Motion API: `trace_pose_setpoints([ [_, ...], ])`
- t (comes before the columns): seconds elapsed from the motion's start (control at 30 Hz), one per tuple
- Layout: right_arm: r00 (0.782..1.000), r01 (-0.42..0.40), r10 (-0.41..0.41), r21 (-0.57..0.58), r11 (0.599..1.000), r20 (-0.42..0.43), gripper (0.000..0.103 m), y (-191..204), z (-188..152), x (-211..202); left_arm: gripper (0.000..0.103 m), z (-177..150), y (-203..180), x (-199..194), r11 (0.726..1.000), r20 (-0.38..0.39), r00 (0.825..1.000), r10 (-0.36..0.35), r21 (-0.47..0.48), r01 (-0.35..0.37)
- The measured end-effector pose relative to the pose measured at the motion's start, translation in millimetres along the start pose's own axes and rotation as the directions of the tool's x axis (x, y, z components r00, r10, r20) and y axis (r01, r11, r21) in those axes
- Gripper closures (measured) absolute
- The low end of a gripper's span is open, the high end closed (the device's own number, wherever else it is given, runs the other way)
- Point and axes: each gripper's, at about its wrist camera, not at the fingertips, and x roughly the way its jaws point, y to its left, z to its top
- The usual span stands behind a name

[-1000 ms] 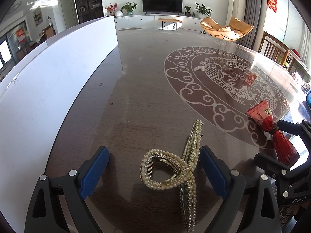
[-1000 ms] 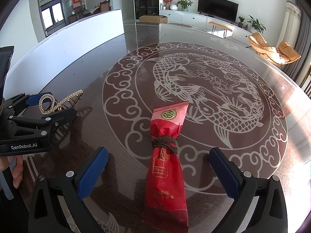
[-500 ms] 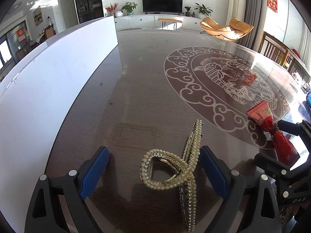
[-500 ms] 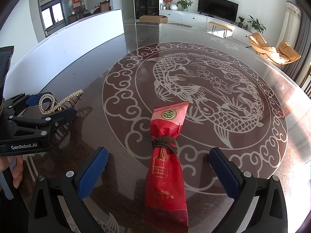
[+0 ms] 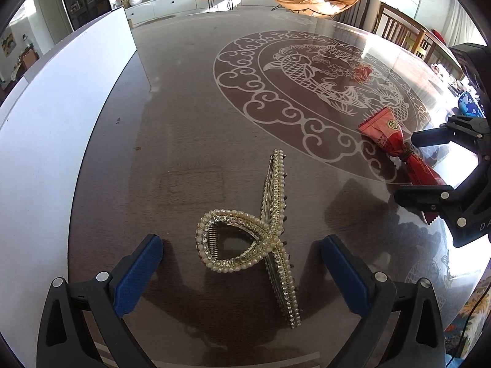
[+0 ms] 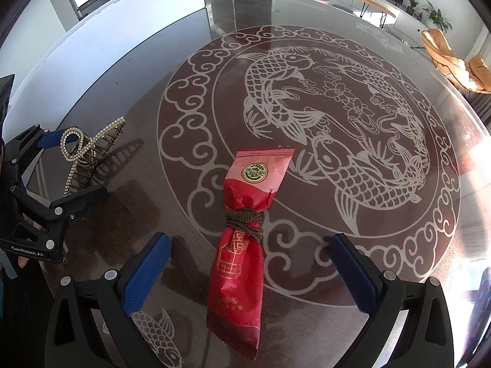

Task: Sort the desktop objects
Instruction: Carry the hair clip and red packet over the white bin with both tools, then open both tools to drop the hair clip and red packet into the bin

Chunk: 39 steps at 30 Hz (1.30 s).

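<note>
Red snack packet [image 6: 242, 245] lies near on the table [image 6: 307, 61] between the right gripper [image 6: 251, 273]'s wide-apart, just-closing tongs, looking light, soft and crinkly, so grab it by its tied middle, while the smaller pearl hair clip [image 5: 260, 239], hard and easy to break, sits between the left gripper [image 5: 242, 266]'s wide, just-opened tongs.

Left wrist view looks steeply down, close over the pearl hair clip [image 5: 260, 245], the table [image 5: 190, 122] stretching away behind; right wrist view sits close above the red packet [image 6: 245, 245]; each catches the other's object and gripper at its edge
</note>
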Motion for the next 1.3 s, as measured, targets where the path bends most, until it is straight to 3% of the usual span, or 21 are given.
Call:
trace_pose_setpoints([
  [0.07, 0.999, 0.0, 0.0, -0.026, 1.0, -0.034, 0.015, 3, 7, 0, 0.0, 4, -1, -1, 1.0, -0.005, 1.0, -0.027, -0.011, 0.027],
  [0.1, 0.999, 0.016, -0.018, -0.046, 0.999, -0.045, 0.025, 7, 9, 0, 0.013, 6, -2, -2, 1.0, 0.007, 1.0, -0.023, -0.012, 0.023],
  [0.13, 0.998, 0.038, -0.041, -0.07, 0.997, -0.044, 0.04, 10, 10, -1, 0.04, 8, -3, -5, 1.0, 0.024, 1.0, 0.009, -0.005, -0.009],
  [0.17, 0.999, 0.031, -0.034, -0.077, 0.997, -0.038, 0.052, 13, 11, -5, 0.054, 9, -4, -8, 1.0, 0.035, 0.999, 0.009, 0.0, -0.009],
  [0.2, 0.998, 0.038, -0.042, -0.074, 0.997, -0.044, 0.084, 13, 11, -7, 0.056, 10, -2, -11, 1.0, 0.031, 0.999, -0.027, -0.011, 0.027],
  [0.23, 0.998, 0.035, -0.039, -0.07, 0.997, -0.046, 0.083, 14, 9, -9, 0.058, 10, 0, -14, 0.997, 0.035, 0.997, -0.066, -0.028, 0.067],
  [0.53, 0.999, -0.019, 0.021, -0.036, 0.999, 0.048, 0.083, 11, -13, -50, 0.058, -16, 20, -64, 0.994, 0.169, 0.984, -0.063, -0.075, 0.077],
  [0.8, 0.99, -0.064, 0.073, -0.082, 0.995, 0.118, 0.083, 51, 31, -78, 0.058, -15, 79, -141, 0.982, 0.302, 0.952, -0.058, -0.157, 0.109],
  [1.0, 0.961, -0.147, 0.185, -0.186, 0.972, 0.205, 0.083, 133, 102, -104, 0.058, -17, 178, -193, 0.959, 0.324, 0.94, 0.107, -0.283, -0.012],
  [1.2, 0.896, -0.259, 0.344, -0.3, 0.918, 0.282, 0.083, 240, 162, -136, 0.058, -35, 280, -199, 0.888, 0.244, 0.942, 0.231, -0.448, -0.102],
  [1.3, 0.884, -0.282, 0.383, -0.346, 0.895, 0.269, 0.083, 289, 180, -126, 0.058, -48, 308, -185, 0.86, 0.181, 0.948, 0.26, -0.49, -0.143],
])
